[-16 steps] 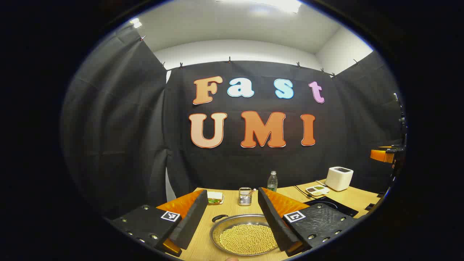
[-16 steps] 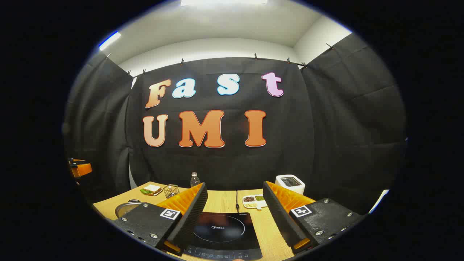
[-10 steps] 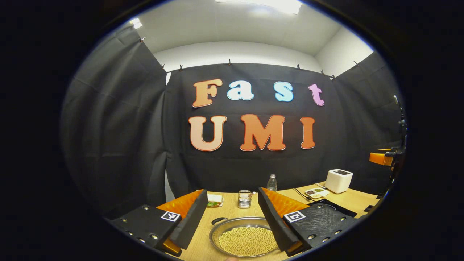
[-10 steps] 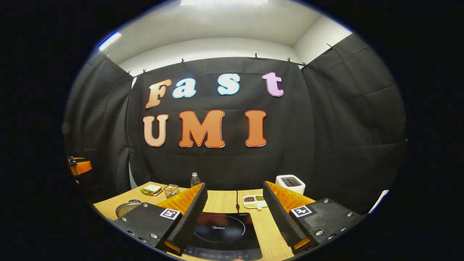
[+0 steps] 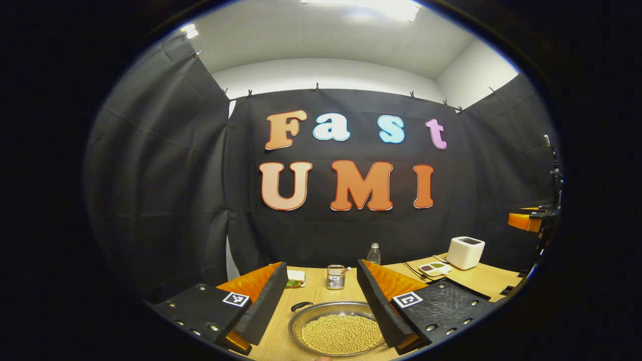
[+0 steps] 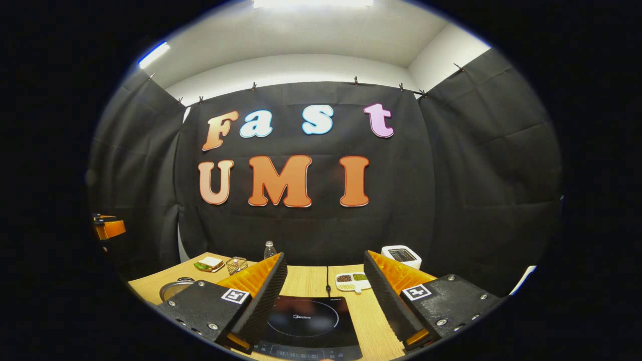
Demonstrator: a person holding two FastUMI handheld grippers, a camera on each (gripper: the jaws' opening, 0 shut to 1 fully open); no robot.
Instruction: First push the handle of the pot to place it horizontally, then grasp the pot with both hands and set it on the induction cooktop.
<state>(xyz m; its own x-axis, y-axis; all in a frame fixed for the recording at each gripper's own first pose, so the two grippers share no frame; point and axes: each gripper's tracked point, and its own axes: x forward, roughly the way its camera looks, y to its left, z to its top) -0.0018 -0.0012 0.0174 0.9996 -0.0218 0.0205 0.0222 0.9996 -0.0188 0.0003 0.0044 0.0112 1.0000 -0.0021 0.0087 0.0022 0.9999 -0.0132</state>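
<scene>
L view has tilted up slightly: pot [image 5: 342, 331] & caddy [image 5: 335, 277] sit lower, nearer bottom edge. R view likewise, cooktop [image 6: 307, 326] a bit lower. Jaw gaps same.

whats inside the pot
The pot holds a heap of small pale yellow beans, seen between the left gripper's open fingers. The beans cover the pot's bottom, and a finger hides its right rim.

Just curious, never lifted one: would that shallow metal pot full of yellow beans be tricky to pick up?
Probably. The shallow metal pot is heaped with loose yellow beans, so tilting would likely spill them. Its smooth rim may be slippery.
</scene>
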